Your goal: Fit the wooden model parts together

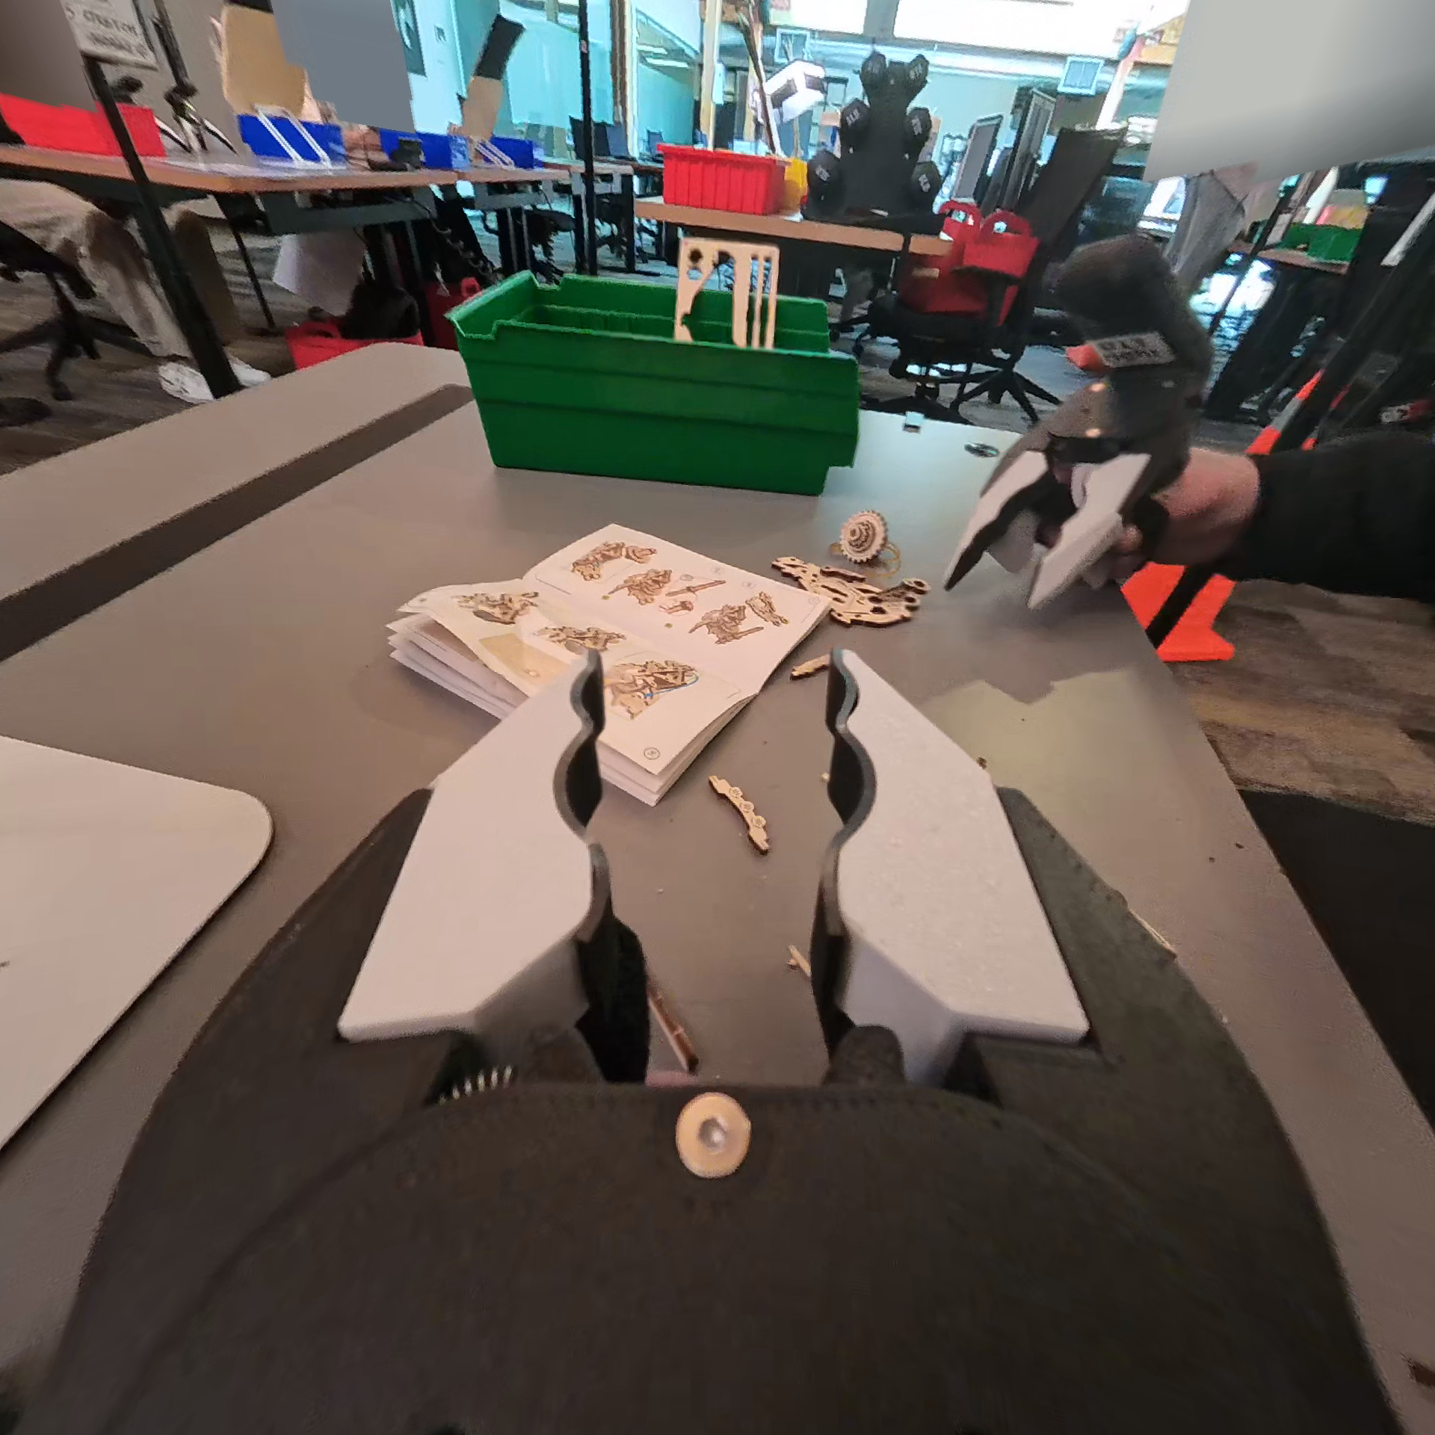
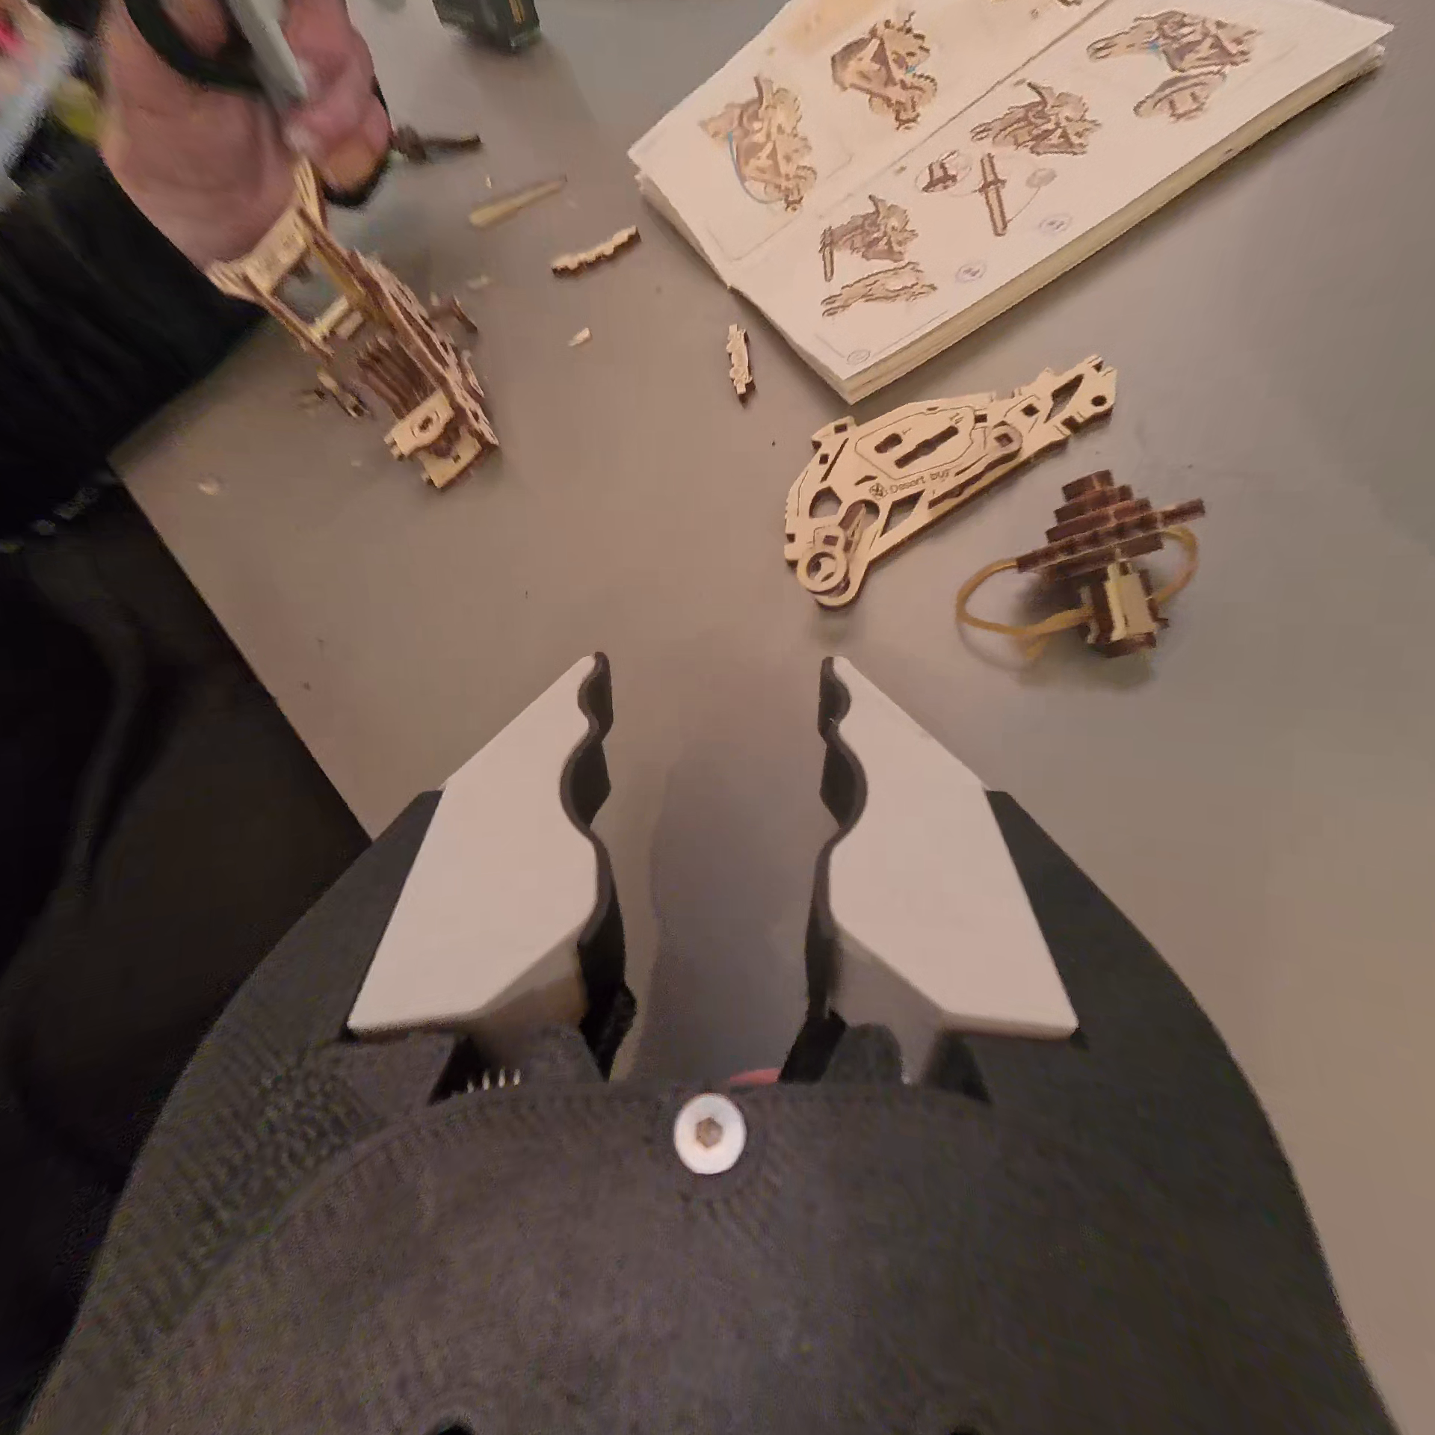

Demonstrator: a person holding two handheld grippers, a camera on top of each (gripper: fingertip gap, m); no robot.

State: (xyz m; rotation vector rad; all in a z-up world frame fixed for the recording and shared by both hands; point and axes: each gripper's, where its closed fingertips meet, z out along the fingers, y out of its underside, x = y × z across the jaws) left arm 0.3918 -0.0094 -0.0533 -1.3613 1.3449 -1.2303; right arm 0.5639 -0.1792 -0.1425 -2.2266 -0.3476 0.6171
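Observation:
My left gripper [image 1: 718, 675] is open and empty, low over the grey table [image 1: 272, 621]. A small wooden strip [image 1: 741, 811] lies between its fingers. My right gripper [image 2: 714, 668] is open and empty above bare table [image 2: 543, 590]; it also shows in the left wrist view [image 1: 998, 586]. Just beyond it lie a flat wooden frame part [image 2: 932, 474] and a stack of wooden gears with a rubber band [image 2: 1103, 575]. A partly built wooden model [image 2: 388, 365] stands at the left under a blurred hand [image 2: 233, 140].
An open instruction booklet [image 1: 621, 621] lies mid-table. A green bin [image 1: 660, 388] with a punched wooden sheet [image 1: 726, 291] stands behind it. Small wooden offcuts [image 2: 598, 250] are scattered about. A white pad [image 1: 116, 893] lies left. The table edge [image 2: 233, 644] runs close by. The left gripper's tips are roughly 25 cm from the right gripper's.

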